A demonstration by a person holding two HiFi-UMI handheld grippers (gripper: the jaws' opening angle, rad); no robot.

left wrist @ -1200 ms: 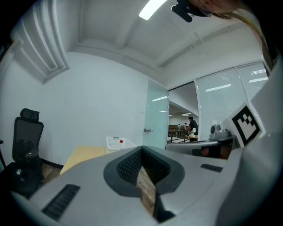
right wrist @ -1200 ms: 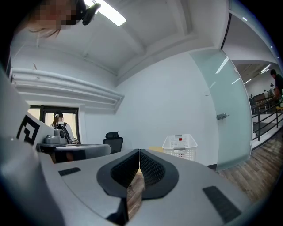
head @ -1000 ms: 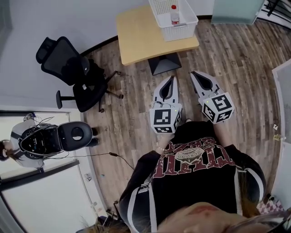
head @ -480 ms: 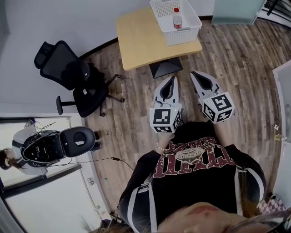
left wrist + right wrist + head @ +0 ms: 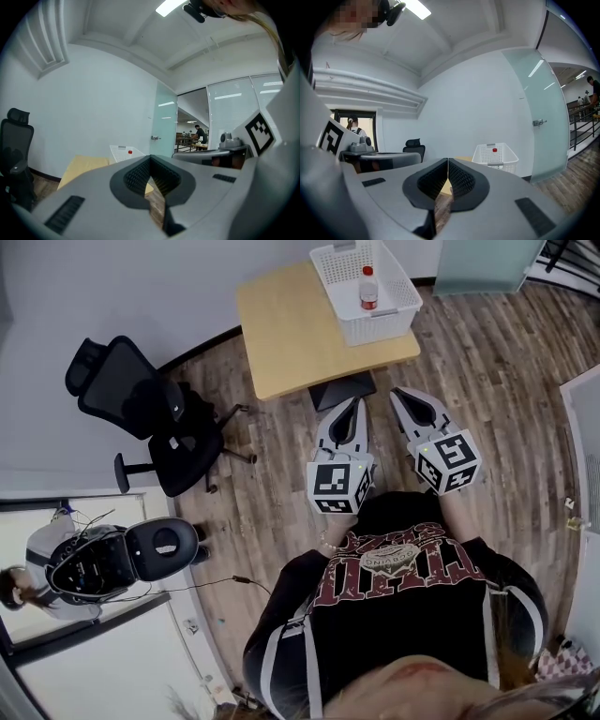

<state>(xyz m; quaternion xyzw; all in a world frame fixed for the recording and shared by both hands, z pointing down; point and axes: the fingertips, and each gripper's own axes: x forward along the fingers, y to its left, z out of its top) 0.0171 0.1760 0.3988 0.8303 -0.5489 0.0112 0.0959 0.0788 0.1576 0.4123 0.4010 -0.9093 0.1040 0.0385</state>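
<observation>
On the desk [image 5: 281,329], white basket [image 5: 379,329], bottle [image 5: 368,289] inside

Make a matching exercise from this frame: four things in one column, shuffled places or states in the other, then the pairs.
Things
1. bottle
2. basket
3. office chair
4. left hand-held gripper

Places or states
A. jaws together, nothing between them
B. white, standing on the wooden table
C. black, on the floor left of the table
D. red-capped, inside the basket

Pairs: 1-D, 2-B, 3-C, 4-A
</observation>
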